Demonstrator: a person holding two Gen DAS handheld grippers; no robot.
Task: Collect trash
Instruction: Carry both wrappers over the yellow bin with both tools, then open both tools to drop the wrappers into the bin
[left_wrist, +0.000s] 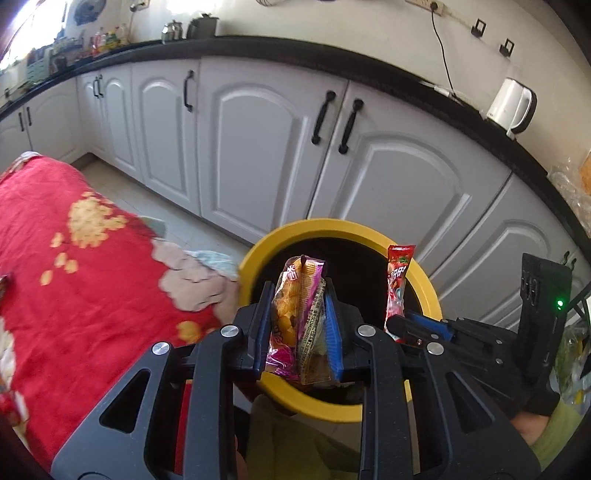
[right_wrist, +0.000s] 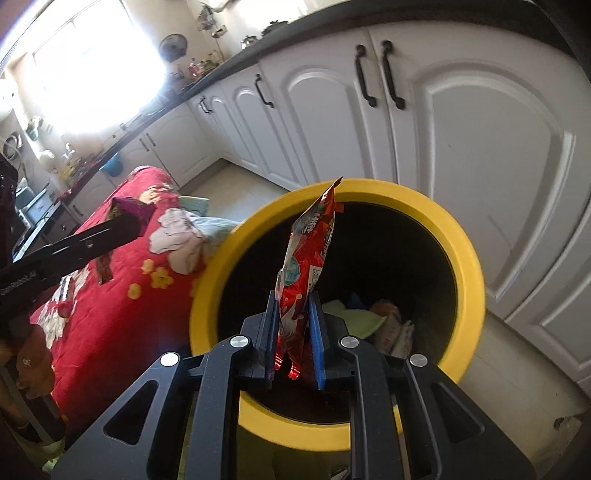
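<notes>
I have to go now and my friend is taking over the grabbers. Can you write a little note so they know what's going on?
Left gripper: shut on a pink and yellow snack wrapper, held above the yellow bin.
Right gripper: shut on a red wrapper, also over the bin's mouth.
Done: both wrappers picked up and brought to the bin; some trash already lies inside.
Left: let both wrappers drop in. Then check the red flowered cloth for more.

Right gripper (right_wrist: 293, 332) pinches a red wrapper (right_wrist: 308, 258) above the yellow bin (right_wrist: 465, 273)
</notes>
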